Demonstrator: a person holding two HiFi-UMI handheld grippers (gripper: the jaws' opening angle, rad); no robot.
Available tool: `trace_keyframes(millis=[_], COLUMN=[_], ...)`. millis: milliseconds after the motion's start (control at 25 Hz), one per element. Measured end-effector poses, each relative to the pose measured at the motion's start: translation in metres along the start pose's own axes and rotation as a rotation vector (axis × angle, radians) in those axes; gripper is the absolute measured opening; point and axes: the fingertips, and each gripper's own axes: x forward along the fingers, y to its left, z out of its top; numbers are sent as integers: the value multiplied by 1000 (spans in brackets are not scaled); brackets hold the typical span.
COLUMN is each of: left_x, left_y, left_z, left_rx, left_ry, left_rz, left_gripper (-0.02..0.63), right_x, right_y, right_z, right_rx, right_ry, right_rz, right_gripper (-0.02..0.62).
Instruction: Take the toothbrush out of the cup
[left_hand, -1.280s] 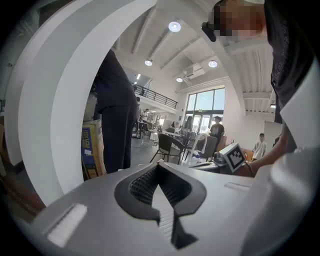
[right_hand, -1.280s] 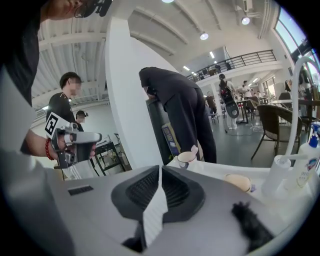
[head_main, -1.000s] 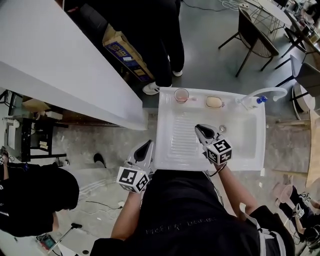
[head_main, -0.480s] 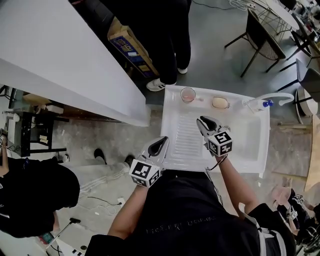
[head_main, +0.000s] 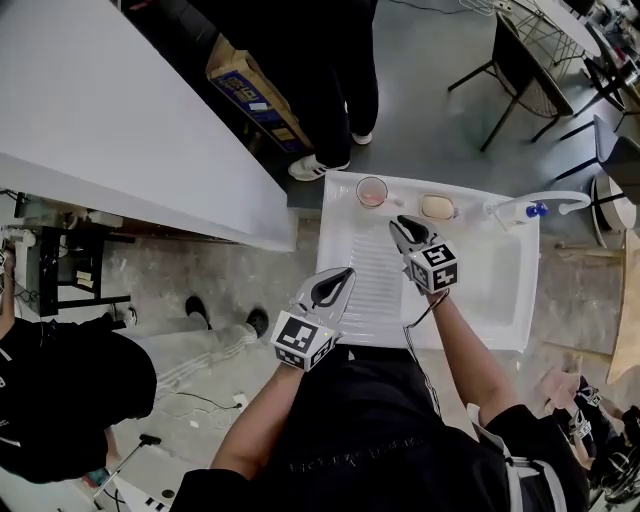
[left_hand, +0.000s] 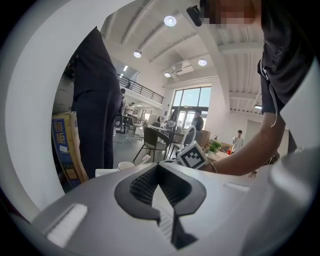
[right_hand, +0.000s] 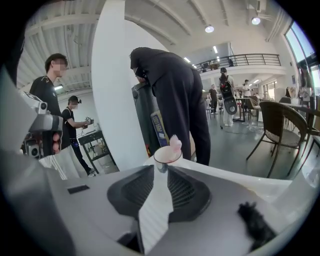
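A clear cup (head_main: 371, 191) with a pink toothbrush (right_hand: 175, 144) in it stands on the back rim of the white sink unit (head_main: 500, 285). In the right gripper view the cup (right_hand: 166, 156) sits straight ahead, just beyond the jaw tips, and the pink brush head pokes above its rim. My right gripper (head_main: 398, 225) hovers over the ribbed drainboard (head_main: 368, 275), a short way in front of the cup, jaws together and empty. My left gripper (head_main: 346, 272) is shut too, low over the drainboard's front left part.
A bar of soap (head_main: 434, 207) lies on the back rim to the right of the cup, and a white faucet (head_main: 535, 195) curves over the basin's far right corner. A person in dark trousers (head_main: 335, 70) stands just behind the sink. A white counter (head_main: 110, 120) runs along the left.
My left gripper has come up and right, from beside the sink's front left corner to over the drainboard. My right gripper has moved a little forward toward the cup.
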Motion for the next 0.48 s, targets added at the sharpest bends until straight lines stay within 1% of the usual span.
trace_keyframes(millis=[160, 480], left_x=[3, 1], left_y=[1, 5], left_z=[-3, -7], left_rx=[-7, -19], left_ry=[9, 27], left_rz=[13, 42], left_gripper=[8, 8], right_x=[12, 32], right_y=[-11, -25], right_z=[-2, 10], right_rx=[-11, 0], right_ry=[12, -8], right_rz=[1, 4], right_gripper=[81, 91])
